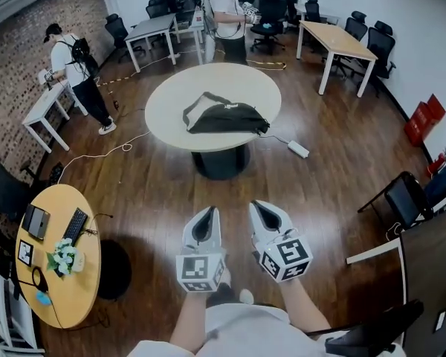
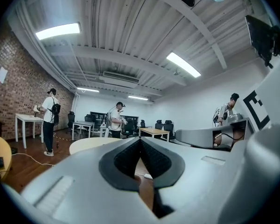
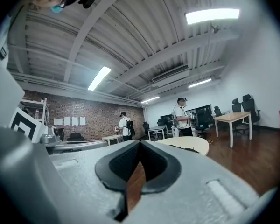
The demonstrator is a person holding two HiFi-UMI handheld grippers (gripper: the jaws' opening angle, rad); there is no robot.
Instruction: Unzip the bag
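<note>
A black bag [image 1: 224, 116] lies flat on the round cream table [image 1: 171, 103] ahead of me in the head view; in the right gripper view the bag [image 3: 185, 148] shows as a thin dark strip on the tabletop. My left gripper [image 1: 206, 213] and right gripper [image 1: 262, 207] hang side by side low in the head view, well short of the table, over bare wood floor. Both are shut with nothing between the jaws. The left gripper [image 2: 140, 139] and the right gripper [image 3: 140, 143] show their tips pressed together.
A person [image 1: 229, 12] stands just beyond the round table, another person [image 1: 78, 64] at a white desk by the brick wall at left. A power strip [image 1: 298, 149] and cables lie on the floor. A yellow round table [image 1: 74, 281] is at my left, chairs and desks at right.
</note>
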